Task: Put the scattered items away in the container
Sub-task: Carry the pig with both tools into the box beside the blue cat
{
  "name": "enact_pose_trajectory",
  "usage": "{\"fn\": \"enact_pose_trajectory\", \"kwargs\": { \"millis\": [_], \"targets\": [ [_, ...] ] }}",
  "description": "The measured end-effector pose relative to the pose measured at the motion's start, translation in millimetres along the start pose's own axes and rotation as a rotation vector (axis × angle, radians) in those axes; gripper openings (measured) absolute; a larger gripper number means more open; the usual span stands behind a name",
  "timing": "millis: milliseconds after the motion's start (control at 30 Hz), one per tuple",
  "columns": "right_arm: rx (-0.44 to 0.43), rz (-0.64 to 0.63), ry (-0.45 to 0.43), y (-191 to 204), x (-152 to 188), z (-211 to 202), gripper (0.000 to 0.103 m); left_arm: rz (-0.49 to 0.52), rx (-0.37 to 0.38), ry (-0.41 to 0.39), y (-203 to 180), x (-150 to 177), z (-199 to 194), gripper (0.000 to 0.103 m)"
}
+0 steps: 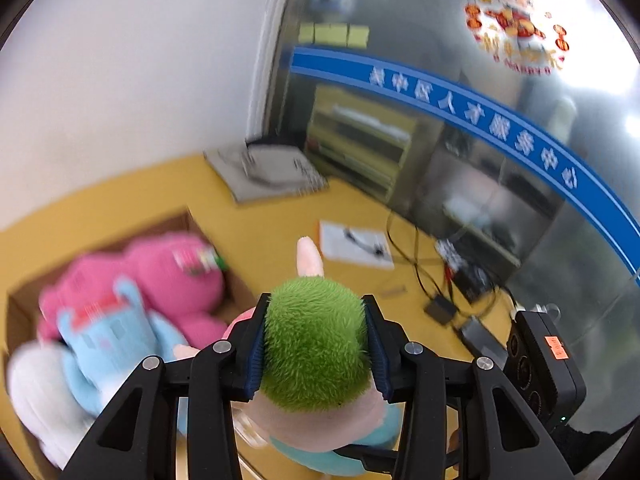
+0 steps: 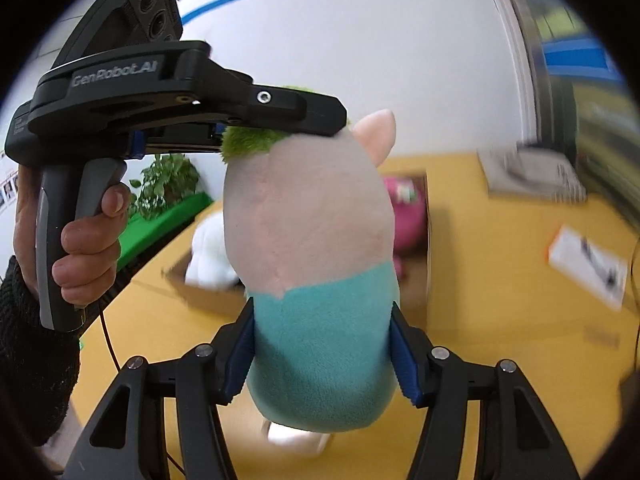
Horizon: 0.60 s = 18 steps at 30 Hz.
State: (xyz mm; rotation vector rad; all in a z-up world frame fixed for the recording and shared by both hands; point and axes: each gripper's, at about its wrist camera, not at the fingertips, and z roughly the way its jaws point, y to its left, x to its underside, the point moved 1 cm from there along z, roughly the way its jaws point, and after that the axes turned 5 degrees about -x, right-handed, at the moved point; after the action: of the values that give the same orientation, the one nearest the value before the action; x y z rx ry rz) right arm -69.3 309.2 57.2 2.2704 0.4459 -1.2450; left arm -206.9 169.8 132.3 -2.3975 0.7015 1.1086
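The left claw (image 1: 316, 344) is pinching the plush toy (image 2: 312, 216) by its green tuft, the right claw (image 2: 322, 344) is squeezing its teal body; the soft fur could be slipping free short of the cardboard box (image 1: 24, 304).

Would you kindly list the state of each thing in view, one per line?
Green-haired plush toy: lifted clear of the table, held at both ends.
Left gripper: shut on the toy's green head.
Right gripper: shut on the toy's teal lower body.
Cardboard box: open, already holding toys.
Pink plush: lying inside the box.
Blue plush: lying in the box, beside the pink one.
Spiral notebook: closed, flat on the table.
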Motion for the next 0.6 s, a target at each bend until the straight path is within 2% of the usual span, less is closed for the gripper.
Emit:
{"fn": "enact_pose_trajectory", "kwargs": {
  "millis": [100,233,367,500,600],
  "targets": [
    [-0.011,-0.017,-0.047,-11,-36,22,0.059,-0.022,-0.026,-0.019,30,-29,16,0.046],
    [0.025,-0.013,-0.01,-36,-57,72,0.059,-0.035,-0.054,0.045,59,-39,65,0.046],
    [0.043,0.057,0.076,-63,-41,109,0.058,-0.054,-0.012,0.177,81,-25,128,0.046],
    [0.056,0.134,0.17,-78,-20,115,0.058,-0.066,-0.004,0.278,89,1,177,0.047],
    [0.073,0.168,0.258,-83,-16,122,0.058,-0.034,-0.049,0.375,92,21,209,0.049]
  ]
}}
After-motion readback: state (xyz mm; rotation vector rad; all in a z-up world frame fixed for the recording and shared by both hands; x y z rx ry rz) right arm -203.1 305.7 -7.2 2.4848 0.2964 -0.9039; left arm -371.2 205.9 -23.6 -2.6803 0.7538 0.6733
